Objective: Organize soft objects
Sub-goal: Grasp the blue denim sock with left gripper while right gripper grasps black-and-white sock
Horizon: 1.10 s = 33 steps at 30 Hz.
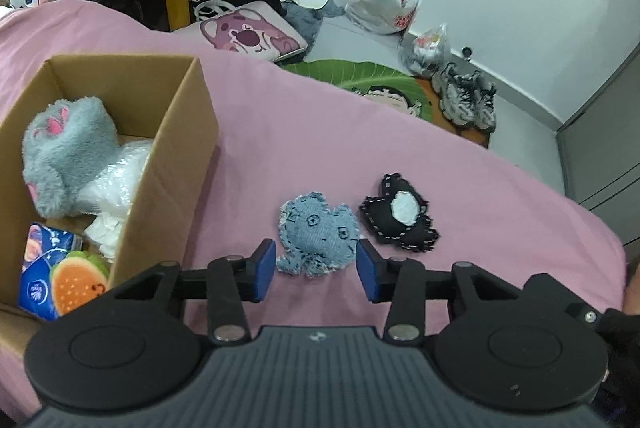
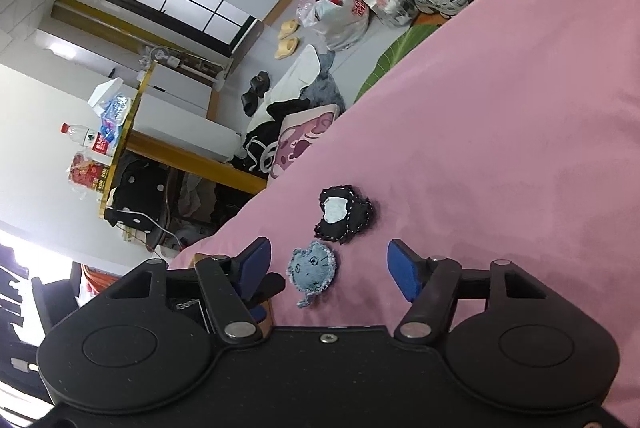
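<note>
On the bed (image 1: pixel 280 131), the box (image 1: pixel 172 163) sits left of two patches (image 1: pixel 318 232), seemingly apart.

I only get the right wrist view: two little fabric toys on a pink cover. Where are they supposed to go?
Observer: A cardboard box stands on the pink cover, left of the denim toy.
Operator: Anything in it?
Observer: Yes: a grey plush, bubble wrap, a tissue pack.
Operator: Is anything reaching for the toys?
Observer: The left gripper is open, its fingers either side of the denim toy.
</note>
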Each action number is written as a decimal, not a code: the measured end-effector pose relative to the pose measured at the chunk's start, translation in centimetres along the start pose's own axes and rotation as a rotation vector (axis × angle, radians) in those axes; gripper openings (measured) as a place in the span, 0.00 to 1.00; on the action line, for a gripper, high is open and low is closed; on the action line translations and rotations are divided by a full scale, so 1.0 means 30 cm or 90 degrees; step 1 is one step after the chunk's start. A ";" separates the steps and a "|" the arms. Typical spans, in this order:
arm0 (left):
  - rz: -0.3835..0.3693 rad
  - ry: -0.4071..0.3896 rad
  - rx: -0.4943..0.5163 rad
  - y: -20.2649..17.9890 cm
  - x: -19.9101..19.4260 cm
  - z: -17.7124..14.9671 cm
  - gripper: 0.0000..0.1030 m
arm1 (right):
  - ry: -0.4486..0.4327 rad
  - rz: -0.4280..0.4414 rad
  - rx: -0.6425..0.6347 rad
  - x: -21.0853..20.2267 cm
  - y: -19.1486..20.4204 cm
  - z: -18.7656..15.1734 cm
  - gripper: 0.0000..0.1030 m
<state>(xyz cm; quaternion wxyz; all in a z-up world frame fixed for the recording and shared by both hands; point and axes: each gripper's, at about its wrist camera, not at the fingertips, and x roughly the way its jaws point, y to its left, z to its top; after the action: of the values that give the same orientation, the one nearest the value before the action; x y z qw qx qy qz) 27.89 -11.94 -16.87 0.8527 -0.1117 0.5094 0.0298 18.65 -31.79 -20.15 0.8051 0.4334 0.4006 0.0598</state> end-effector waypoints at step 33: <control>-0.018 0.036 -0.062 0.035 0.210 0.060 0.29 | 0.049 -0.037 0.041 0.314 -0.039 0.038 0.35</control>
<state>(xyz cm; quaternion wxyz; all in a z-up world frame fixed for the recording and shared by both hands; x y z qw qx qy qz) 32.28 -10.92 -21.73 0.8318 -0.1611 0.5298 0.0390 25.49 -29.07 -26.28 0.7761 0.4448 0.4452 0.0404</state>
